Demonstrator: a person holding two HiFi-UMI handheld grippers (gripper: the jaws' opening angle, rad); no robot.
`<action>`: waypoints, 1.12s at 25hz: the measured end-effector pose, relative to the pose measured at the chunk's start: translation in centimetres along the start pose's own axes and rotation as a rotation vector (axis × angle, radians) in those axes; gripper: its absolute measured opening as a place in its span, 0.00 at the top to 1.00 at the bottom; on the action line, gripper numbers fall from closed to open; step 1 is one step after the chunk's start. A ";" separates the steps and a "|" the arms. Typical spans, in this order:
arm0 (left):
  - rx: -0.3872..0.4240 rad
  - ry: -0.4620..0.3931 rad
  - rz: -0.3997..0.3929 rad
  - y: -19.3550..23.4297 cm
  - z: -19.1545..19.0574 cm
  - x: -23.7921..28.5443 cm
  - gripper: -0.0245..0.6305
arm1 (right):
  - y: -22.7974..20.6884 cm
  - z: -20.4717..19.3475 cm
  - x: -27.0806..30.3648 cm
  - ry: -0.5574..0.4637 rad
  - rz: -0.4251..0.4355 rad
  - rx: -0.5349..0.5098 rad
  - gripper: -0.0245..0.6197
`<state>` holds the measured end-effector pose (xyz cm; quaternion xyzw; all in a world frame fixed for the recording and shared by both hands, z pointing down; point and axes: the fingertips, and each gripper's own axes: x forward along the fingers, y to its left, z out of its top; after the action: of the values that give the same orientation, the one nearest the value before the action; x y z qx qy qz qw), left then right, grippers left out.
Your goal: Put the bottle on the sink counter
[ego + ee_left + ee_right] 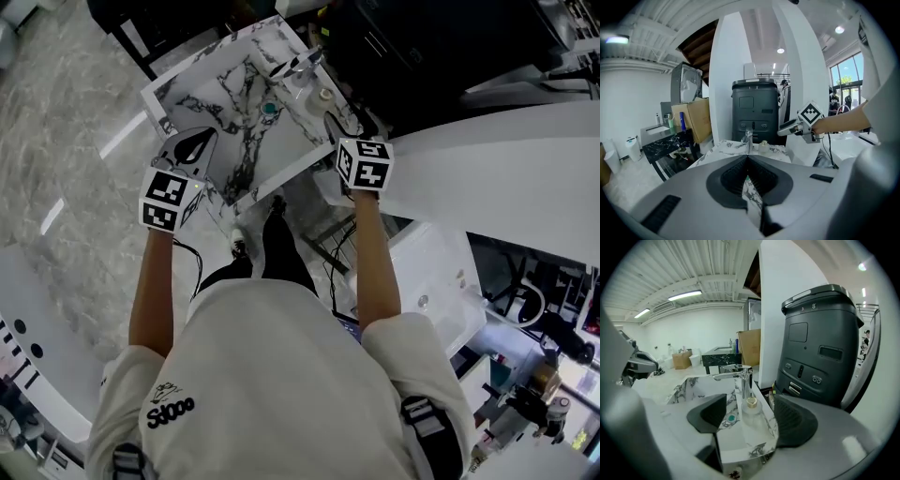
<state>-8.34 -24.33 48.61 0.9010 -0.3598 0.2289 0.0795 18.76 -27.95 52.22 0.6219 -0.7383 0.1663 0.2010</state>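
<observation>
We hold the right tongs [750, 399] with their two dark pads well apart and nothing clamped between them. Past the gap between the pads, the bottle [751, 412] stands upright, a frosted glass one with a gold cap, and neither pad touches it. It sits on the marble worktop [758, 437] along the rim of the sink [693, 386], just beside the foot of the chrome tap [742, 377], whose spout reaches over the basin. A teal drain plug [731, 417] lies in the basin near the bottle. Behind the sink rises a dark grey machine [820, 348]. Our left tongs [747, 158] are pressed together at the tips and hold nothing, with only a thin slit of marble showing lower down between them. From the head view, both tongs hang above the near edge of the sink, the left one beside its left corner.
</observation>
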 end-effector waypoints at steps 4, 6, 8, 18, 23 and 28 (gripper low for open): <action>0.008 -0.047 0.012 0.5 1.6 -1.3 0.96 | 0.3 1.3 -3.0 -0.031 -0.012 0.012 0.53; 0.011 -0.071 0.018 0.6 2.4 -2.1 0.96 | 0.6 1.9 -4.6 -0.048 -0.018 0.009 0.57; 0.018 -0.096 0.021 0.6 3.2 -2.9 0.96 | 0.8 2.8 -6.2 -0.070 -0.030 0.004 0.64; 0.092 -0.171 0.006 -0.7 6.2 -6.2 0.96 | 2.7 6.9 -13.5 -0.219 -0.072 -0.033 0.81; 0.127 -0.212 -0.005 -1.6 8.4 -7.7 0.96 | 4.2 8.6 -16.5 -0.262 -0.073 -0.091 0.90; 0.167 -0.258 -0.018 -2.4 10.7 -8.9 0.96 | 5.6 10.4 -18.8 -0.316 -0.067 -0.112 0.95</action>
<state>-8.54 -20.40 35.04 0.9296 -0.3385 0.1400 -0.0407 14.99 -16.14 33.84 0.6523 -0.7478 0.0184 0.1222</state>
